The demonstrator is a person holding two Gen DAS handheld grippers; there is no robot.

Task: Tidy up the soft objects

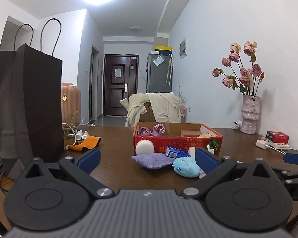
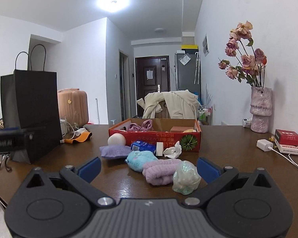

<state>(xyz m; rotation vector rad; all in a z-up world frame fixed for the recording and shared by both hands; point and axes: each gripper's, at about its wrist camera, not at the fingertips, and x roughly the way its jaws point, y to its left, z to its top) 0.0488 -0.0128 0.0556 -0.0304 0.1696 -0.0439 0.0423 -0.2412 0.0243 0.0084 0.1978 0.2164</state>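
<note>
A red cardboard box (image 1: 176, 143) (image 2: 155, 136) stands on the brown table, holding pink satin pieces (image 1: 152, 130) and a brown block (image 1: 190, 133). In front of it lie a white ball (image 1: 145, 147) (image 2: 116, 139), a purple pad (image 1: 153, 160) (image 2: 114, 151), a blue plush toy (image 1: 186, 167) (image 2: 140, 159), a blue carton (image 2: 143, 146), crumpled white tissue (image 2: 172, 150), a rolled lilac towel (image 2: 160, 171) and a clear plastic-wrapped bundle (image 2: 185, 177). My left gripper (image 1: 148, 161) is open and empty, just short of the pad and plush. My right gripper (image 2: 149, 167) is open and empty, with the towel and bundle between its fingers.
A tall black paper bag (image 1: 27, 107) (image 2: 31, 111) stands at the left. An orange strap (image 1: 85, 142) and white cables lie beside it. A vase of dried roses (image 1: 249, 117) (image 2: 261, 109), a red packet (image 2: 287, 137) and a white charger (image 2: 264, 144) are at the right.
</note>
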